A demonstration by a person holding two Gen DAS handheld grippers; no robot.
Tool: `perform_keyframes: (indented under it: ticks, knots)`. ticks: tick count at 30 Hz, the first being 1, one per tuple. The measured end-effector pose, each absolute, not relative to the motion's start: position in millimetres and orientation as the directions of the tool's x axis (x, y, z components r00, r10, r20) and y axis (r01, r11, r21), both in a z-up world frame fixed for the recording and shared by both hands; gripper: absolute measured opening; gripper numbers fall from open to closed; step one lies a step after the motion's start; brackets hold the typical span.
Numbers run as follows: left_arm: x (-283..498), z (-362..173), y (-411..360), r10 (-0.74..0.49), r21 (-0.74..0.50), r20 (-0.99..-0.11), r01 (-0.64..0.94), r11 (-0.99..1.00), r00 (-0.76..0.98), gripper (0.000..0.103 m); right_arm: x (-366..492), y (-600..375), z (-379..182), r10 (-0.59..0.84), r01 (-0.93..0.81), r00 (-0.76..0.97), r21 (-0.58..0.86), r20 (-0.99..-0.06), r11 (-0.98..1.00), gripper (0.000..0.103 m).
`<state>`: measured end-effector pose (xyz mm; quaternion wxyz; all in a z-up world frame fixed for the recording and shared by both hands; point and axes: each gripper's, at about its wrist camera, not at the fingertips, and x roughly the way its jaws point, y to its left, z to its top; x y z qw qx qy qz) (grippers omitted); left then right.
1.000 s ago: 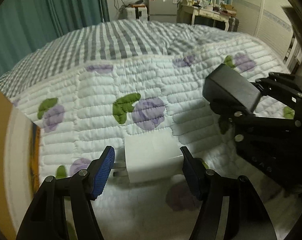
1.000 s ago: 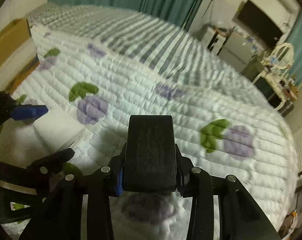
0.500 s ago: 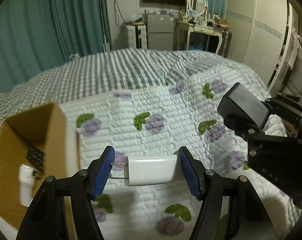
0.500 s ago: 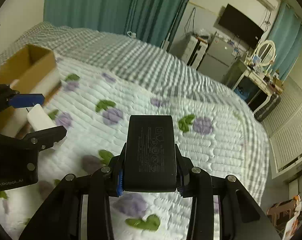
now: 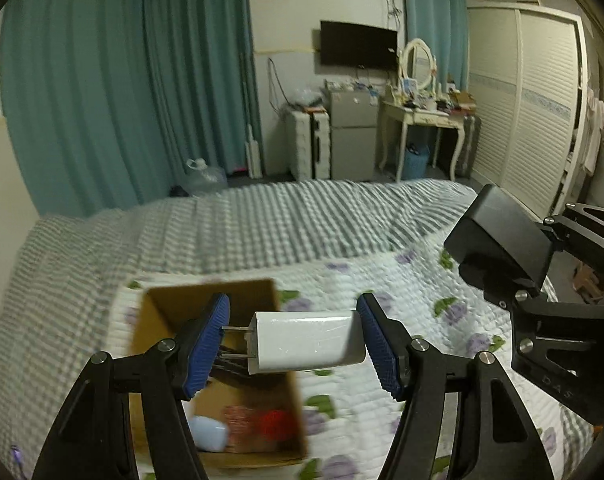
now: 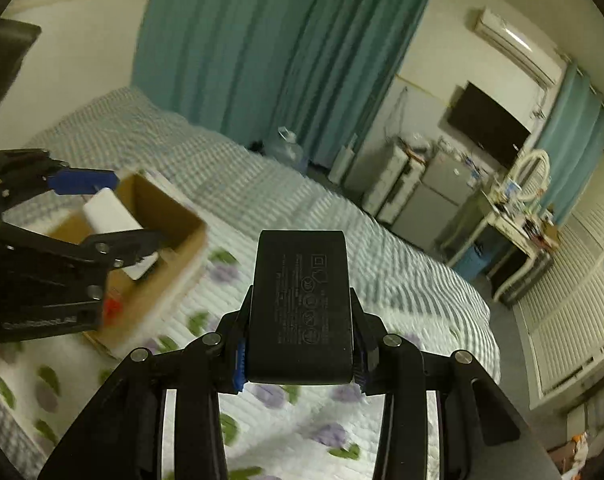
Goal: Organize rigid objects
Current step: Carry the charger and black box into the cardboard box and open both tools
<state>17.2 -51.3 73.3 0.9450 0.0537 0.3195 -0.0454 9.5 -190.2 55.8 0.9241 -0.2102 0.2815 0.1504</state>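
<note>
The left tool [image 5: 292, 338] clamps a stiff, light, glossy white charger [image 5: 306, 340] endwise; the right tool [image 6: 300, 354] clamps a denser black power adapter [image 6: 302, 304] across its flanks.

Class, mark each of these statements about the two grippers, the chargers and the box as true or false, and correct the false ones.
1. The left gripper holds a white charger with its prongs against one blue pad. True.
2. The right gripper is empty. False: it is shut on a black power adapter.
3. The cardboard box on the quilt is open at the top. True.
4. The box has nothing inside. False: a pale blue item and something red lie in it.
5. The white charger rests on the quilt. False: it is held in the air.
</note>
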Motion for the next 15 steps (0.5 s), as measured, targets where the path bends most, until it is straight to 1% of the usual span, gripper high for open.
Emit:
perform_keyframes:
  ticks: [3, 7, 12, 15]
  knots:
    - [11, 82, -23, -0.026, 0.080, -0.600, 0.093, 0.992, 0.799, 0.067, 4, -160, 70, 0.201, -0.431, 0.791, -0.293, -0.578, 0.853, 0.038]
    - [11, 78, 14, 0.021, 0.090, -0.607, 0.042, 0.995, 0.795, 0.067, 2, -120, 76, 0.259, -0.480, 0.774, -0.270, -0.577, 0.834, 0.038]
    - [20, 55, 54, 0.056, 0.080, -0.640, -0.007, 0.997, 0.767, 0.067, 12, -75, 63, 0.304, -0.528, 0.740, -0.239, -0.600, 0.815, 0.038]
    - [25, 39, 67, 0.057, 0.070, -0.657, -0.015, 0.997, 0.752, 0.067, 23, -54, 47, 0.324, -0.549, 0.712, -0.205, -0.623, 0.810, 0.038]
